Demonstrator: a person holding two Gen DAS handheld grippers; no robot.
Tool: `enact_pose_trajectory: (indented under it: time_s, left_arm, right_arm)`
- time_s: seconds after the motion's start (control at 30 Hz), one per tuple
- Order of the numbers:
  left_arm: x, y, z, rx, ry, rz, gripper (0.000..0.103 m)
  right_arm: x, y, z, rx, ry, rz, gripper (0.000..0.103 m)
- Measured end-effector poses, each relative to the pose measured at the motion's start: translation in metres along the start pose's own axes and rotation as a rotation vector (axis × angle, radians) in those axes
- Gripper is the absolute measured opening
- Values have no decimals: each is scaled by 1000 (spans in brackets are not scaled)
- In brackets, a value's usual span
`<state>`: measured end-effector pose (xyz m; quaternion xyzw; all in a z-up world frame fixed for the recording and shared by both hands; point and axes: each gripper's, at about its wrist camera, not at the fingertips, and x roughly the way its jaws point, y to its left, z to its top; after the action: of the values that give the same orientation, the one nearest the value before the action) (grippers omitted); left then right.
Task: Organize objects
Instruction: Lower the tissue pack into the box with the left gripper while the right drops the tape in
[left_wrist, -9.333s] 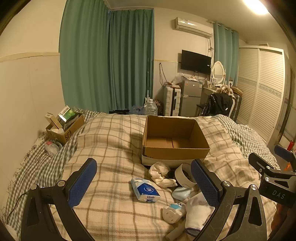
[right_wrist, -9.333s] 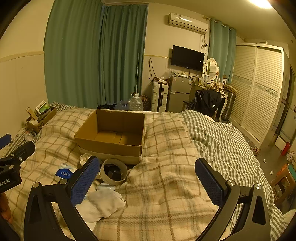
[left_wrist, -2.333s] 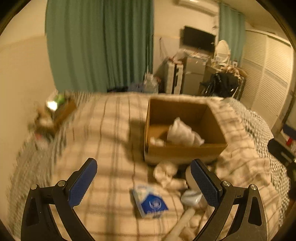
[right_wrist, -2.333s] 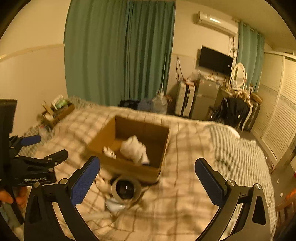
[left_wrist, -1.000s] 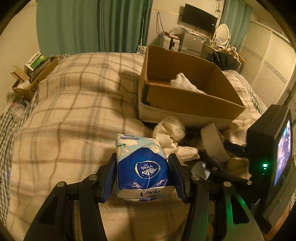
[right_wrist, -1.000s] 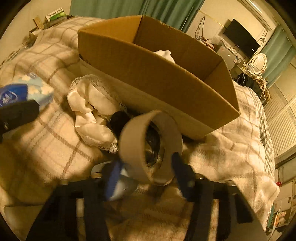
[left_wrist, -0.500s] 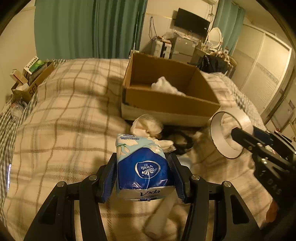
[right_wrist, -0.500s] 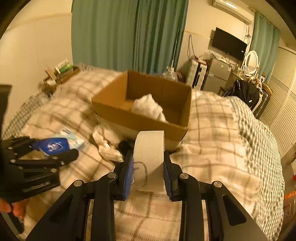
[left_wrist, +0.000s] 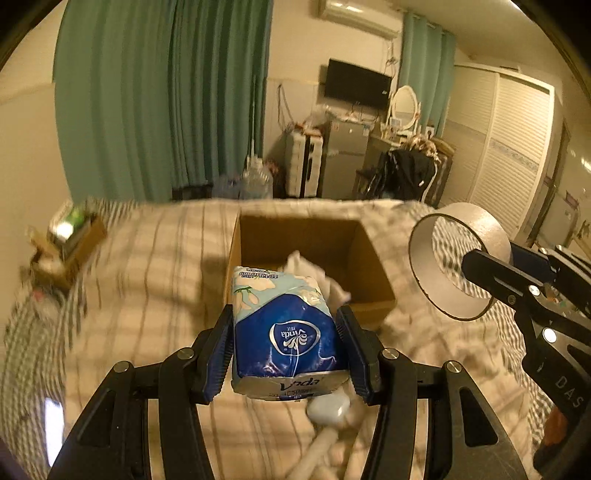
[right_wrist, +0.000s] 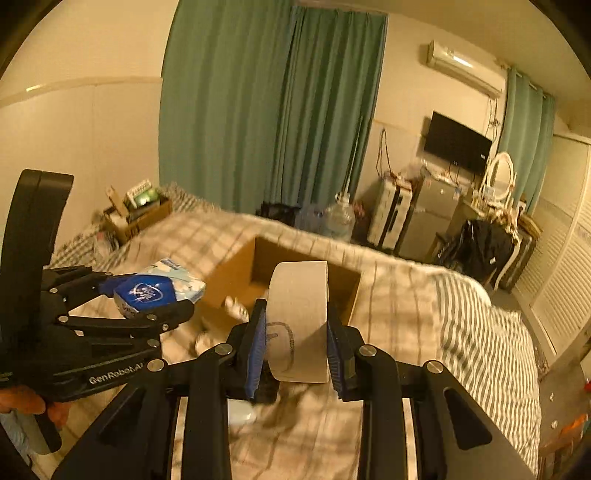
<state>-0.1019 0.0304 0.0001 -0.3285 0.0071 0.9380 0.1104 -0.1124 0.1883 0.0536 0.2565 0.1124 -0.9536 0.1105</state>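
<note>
An open brown cardboard box (left_wrist: 369, 275) sits on the plaid bed blanket (left_wrist: 147, 266), white cloth (left_wrist: 314, 271) inside. Before it, the left gripper (left_wrist: 286, 350) clamps a blue Vinda tissue pack (left_wrist: 286, 332); right of the box, the right gripper (right_wrist: 295, 345) pinches a wide beige tape roll (right_wrist: 299, 317).

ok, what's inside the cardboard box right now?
Inside the cardboard box a crumpled white cloth shows. The tissue pack in the left gripper covers the near-left floor, so anything there is hidden.
</note>
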Motion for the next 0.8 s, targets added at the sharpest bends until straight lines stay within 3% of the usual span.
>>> enact_pose_trajectory:
  time_s: [0.23,0.47,0.6,0.8]
  left_arm:
    - [29,1,46,17,-39,-21,55]
    - [83,9,76,24,-19,-22,55]
    - [118,11,81,35,9,-19,55]
    - [168,16,64,35,70,-25,55]
  right_arm:
    - [27,-15,49,-8,-43,-3,28]
    - [92,-29,82,-16,-17,-9,28]
    - [132,-35,82,-20,22,-7,28]
    - [192,-43,53,6,108,21,28]
